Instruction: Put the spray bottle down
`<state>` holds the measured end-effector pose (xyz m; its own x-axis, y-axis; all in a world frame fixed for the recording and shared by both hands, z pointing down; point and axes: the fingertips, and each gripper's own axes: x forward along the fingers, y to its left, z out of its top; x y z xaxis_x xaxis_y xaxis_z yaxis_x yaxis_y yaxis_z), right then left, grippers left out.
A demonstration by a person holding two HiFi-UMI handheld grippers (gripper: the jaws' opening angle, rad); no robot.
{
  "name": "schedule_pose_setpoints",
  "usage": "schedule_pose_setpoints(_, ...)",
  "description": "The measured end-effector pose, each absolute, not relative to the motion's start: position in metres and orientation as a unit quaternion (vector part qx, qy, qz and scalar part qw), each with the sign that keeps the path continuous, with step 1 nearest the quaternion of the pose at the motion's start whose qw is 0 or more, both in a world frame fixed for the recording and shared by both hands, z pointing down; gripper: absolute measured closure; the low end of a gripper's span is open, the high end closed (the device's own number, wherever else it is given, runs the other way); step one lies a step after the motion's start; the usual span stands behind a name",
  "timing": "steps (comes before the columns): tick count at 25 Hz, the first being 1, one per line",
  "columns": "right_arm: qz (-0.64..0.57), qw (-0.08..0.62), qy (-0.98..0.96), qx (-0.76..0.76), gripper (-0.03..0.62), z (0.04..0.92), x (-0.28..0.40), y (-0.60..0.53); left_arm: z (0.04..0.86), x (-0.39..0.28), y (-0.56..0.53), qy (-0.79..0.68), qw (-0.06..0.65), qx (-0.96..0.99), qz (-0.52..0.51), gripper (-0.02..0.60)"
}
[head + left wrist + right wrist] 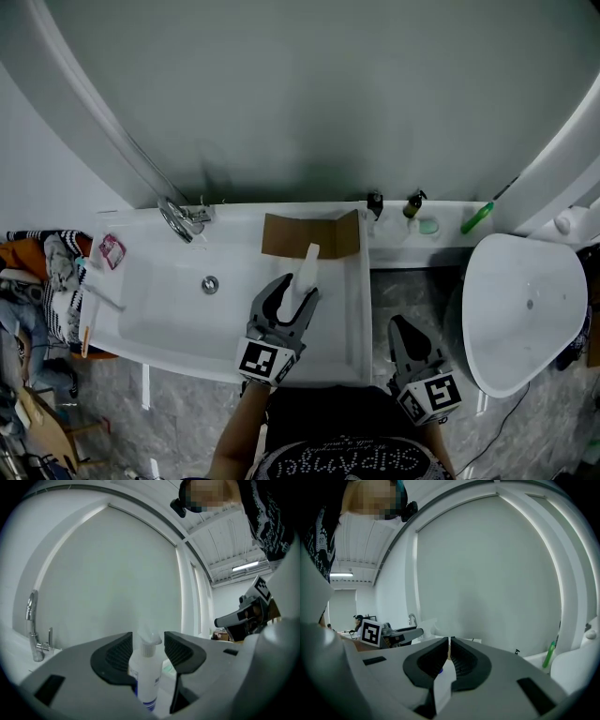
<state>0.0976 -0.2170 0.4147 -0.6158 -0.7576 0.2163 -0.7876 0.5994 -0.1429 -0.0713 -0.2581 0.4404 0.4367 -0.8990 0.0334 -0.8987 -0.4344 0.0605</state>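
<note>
So the left gripper (298,287) is held out ahead of the body on a bare forearm (232,442), with its fingers (114,654) spread wide. The spray bottle (146,679) stands between them, not squeezed. Off to the side the right gripper (398,323) sits closer in to the body, its fingers (425,660) pretty much closed together with nothing in them. Both point away from the person.

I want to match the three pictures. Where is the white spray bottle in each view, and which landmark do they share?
Head view: the spray bottle stands near centre, just below the cardboard, between the left tongs.
Left gripper view: the bottle is bottom centre, between the open tongs.
Right gripper view: probably the pale shape left of centre; too small to be sure.
Shared landmark: the faucet.
</note>
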Motion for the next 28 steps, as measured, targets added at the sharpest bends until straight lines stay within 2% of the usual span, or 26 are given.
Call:
schedule_pose_setpoints(5, 0.114, 0.068, -0.892, 0.431, 0.566, 0.413, 0.098, -0.217, 0.405, -0.083, -0.228, -0.529, 0.04, 0.847, -0.037, 0.377)
schedule_pose_setpoints(9, 0.118, 0.069, -0.893, 0.429, 0.566, 0.41, 0.097, -0.219, 0.369, -0.105, -0.2, -0.541, 0.018, 0.839, -0.059, 0.379)
schedule_pose_setpoints(10, 0.117, 0.069, -0.893, 0.428, 0.566, 0.41, 0.098, -0.219, 0.359, -0.111, -0.193, -0.551, 0.011, 0.832, -0.068, 0.394)
schedule_pose_setpoints(13, 0.114, 0.069, -0.896, 0.424, 0.566, 0.411, 0.097, -0.218, 0.333, -0.128, -0.169, -0.577, -0.01, 0.811, -0.1, 0.528)
schedule_pose_setpoints(16, 0.106, 0.073, -0.901, 0.415, 0.566, 0.414, 0.091, -0.214, 0.323, -0.138, -0.146, -0.586, -0.02, 0.804, -0.1, 0.572)
schedule_pose_setpoints(21, 0.114, 0.075, -0.902, 0.41, 0.566, 0.419, 0.086, -0.205, 0.311, -0.142, -0.118, -0.581, -0.02, 0.808, -0.097, 0.577)
schedule_pose_setpoints(28, 0.117, 0.07, -0.899, 0.416, 0.566, 0.418, 0.089, -0.204, 0.316, -0.119, -0.099, -0.539, -0.017, 0.842, -0.024, 0.578)
